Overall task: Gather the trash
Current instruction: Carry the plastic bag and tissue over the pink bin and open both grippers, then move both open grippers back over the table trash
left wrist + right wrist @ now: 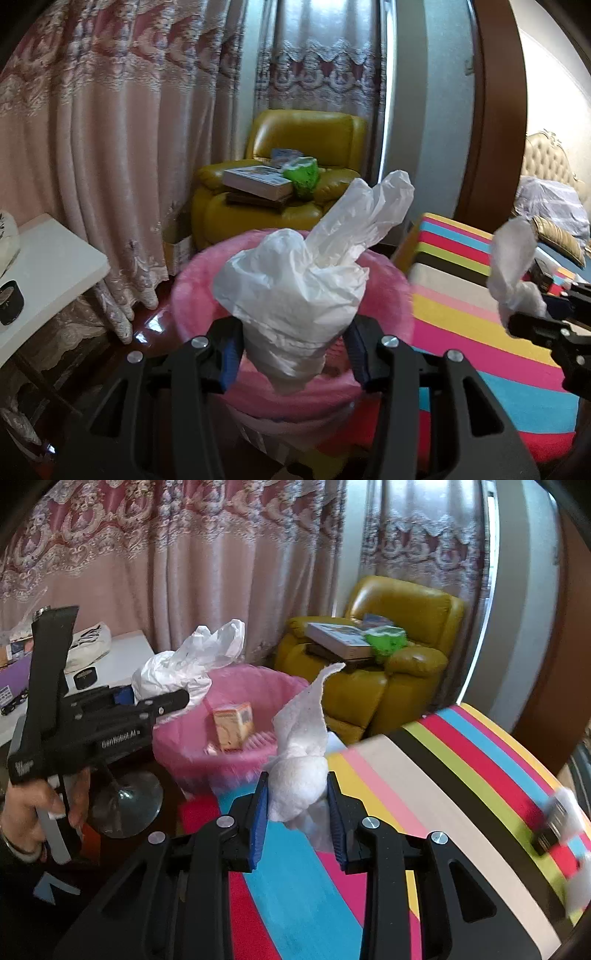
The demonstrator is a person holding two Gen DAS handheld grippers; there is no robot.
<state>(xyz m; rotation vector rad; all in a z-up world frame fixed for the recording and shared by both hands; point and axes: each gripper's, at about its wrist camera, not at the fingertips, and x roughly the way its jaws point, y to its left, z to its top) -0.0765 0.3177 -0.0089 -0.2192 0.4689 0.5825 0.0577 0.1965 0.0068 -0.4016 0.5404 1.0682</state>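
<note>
The right claw [297, 805] pinches a crumpled white paper towel [301, 771] between its blue pads, above a striped rug [461, 775]. At left a hand [44, 808] holds the left claw [162, 701], closed on a white plastic bag [184, 664] beside the pink-lined trash bin [192, 753], which contains a small orange carton [233, 725]. Behind stands a yellow armchair [406, 635]

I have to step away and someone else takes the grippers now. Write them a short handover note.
Left gripper: shut on a crumpled white plastic bag, held over the pink-lined bin.
Right gripper: shut on a wad of white tissue, above the striped surface, short of the bin.
Done: a small orange box already lies in the bin.
Left: drop the bag, then bring the tissue over and release it.
</note>
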